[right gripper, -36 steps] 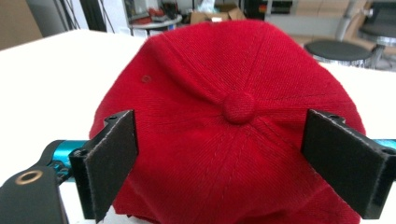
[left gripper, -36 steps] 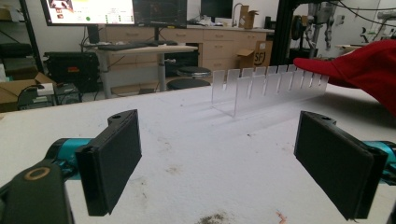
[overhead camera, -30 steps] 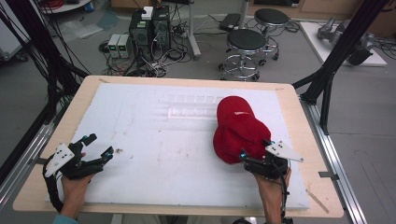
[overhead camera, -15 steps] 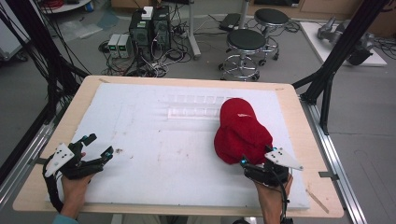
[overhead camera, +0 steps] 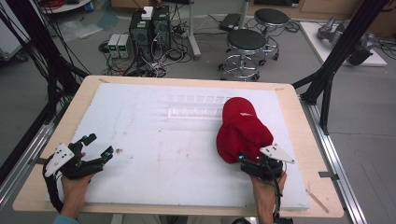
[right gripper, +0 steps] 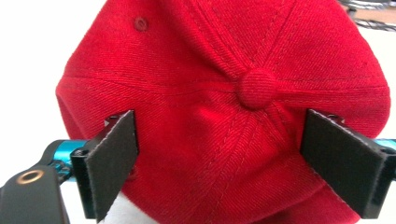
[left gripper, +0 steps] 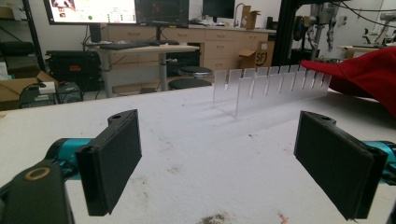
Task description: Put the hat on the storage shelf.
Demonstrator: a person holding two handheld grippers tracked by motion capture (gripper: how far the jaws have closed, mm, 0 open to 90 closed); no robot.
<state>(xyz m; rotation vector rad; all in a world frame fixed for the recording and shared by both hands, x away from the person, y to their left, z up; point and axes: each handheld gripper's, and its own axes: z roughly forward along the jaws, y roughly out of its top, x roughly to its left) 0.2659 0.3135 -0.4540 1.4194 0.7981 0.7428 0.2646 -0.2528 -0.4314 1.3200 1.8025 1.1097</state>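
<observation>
Right hand-held gripper (overhead camera: pixel 250 164) w/ jaws spread wide, red cap (overhead camera: pixel 241 130) directly ahead; in right gripper view the cap's crown sits between the two jaws, top button (right gripper: pixel 256 87) just above mid. Can't tell if pads touch fabric. Left hand-held gripper (overhead camera: pixel 98 148) also wide, nothing between jaws, resting over white surface (overhead camera: pixel 154 140). Clear slotted rack (left gripper: pixel 271 88) ahead of it, cap beyond to its right.

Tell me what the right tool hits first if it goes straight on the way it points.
The red cap. The right tool is open, and the cap's crown lies straight ahead between its jaws, very near; whether it already touches is unclear.
</observation>
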